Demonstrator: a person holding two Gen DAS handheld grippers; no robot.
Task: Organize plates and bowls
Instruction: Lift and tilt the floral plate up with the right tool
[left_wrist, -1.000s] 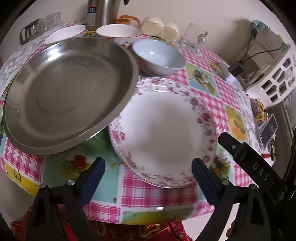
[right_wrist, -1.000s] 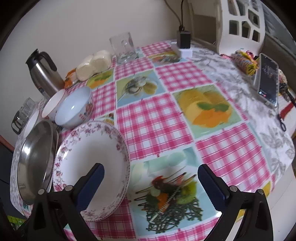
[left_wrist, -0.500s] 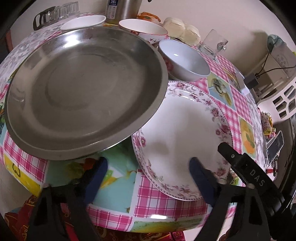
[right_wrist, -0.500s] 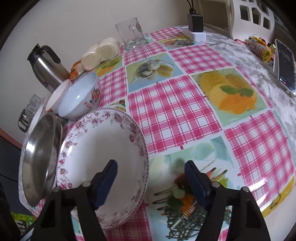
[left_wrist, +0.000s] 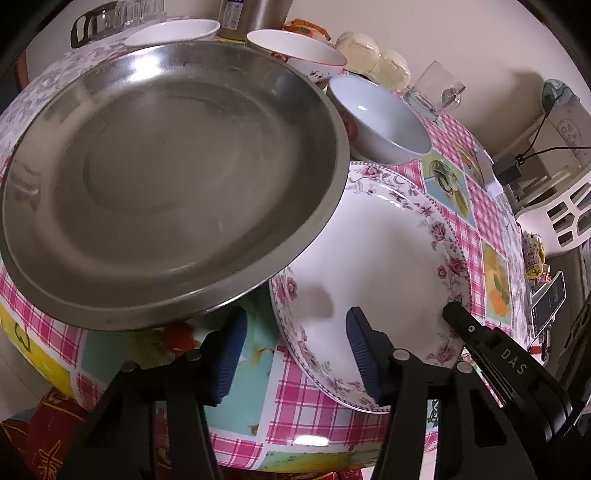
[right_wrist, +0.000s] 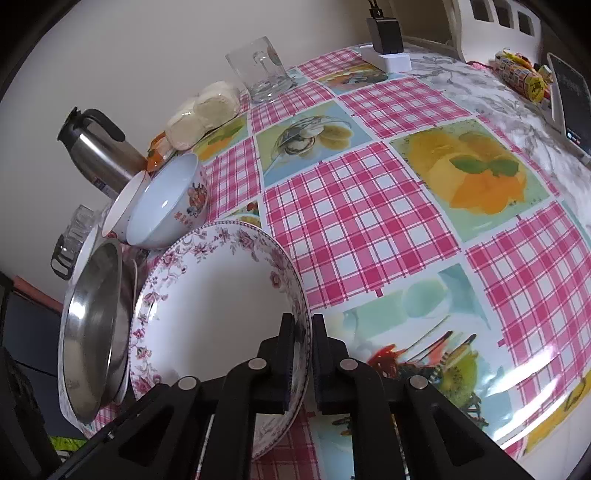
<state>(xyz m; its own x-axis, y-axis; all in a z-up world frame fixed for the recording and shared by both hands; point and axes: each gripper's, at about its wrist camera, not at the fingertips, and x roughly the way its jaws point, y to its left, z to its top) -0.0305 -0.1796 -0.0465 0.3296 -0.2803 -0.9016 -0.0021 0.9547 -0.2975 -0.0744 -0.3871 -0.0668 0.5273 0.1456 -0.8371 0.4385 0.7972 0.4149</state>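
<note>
Steel pan (left_wrist: 166, 177) fills the left wrist view from nine to twelve o'clock, its rim overlapping the floral plate (left_wrist: 384, 266) at three o'clock. Left gripper (left_wrist: 295, 350) at six o'clock is closing, the plate's near rim between its fingers, pads not yet pressing. In the right wrist view, the right gripper (right_wrist: 303, 363) at six o'clock pinches the floral plate (right_wrist: 221, 295) rim, with bowls (right_wrist: 166, 206) at ten o'clock.

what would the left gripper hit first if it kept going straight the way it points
Probably the near rim of the floral plate: the closing left gripper straddles that edge without touching, with the tablecloth just below. Depth is unclear.
</note>
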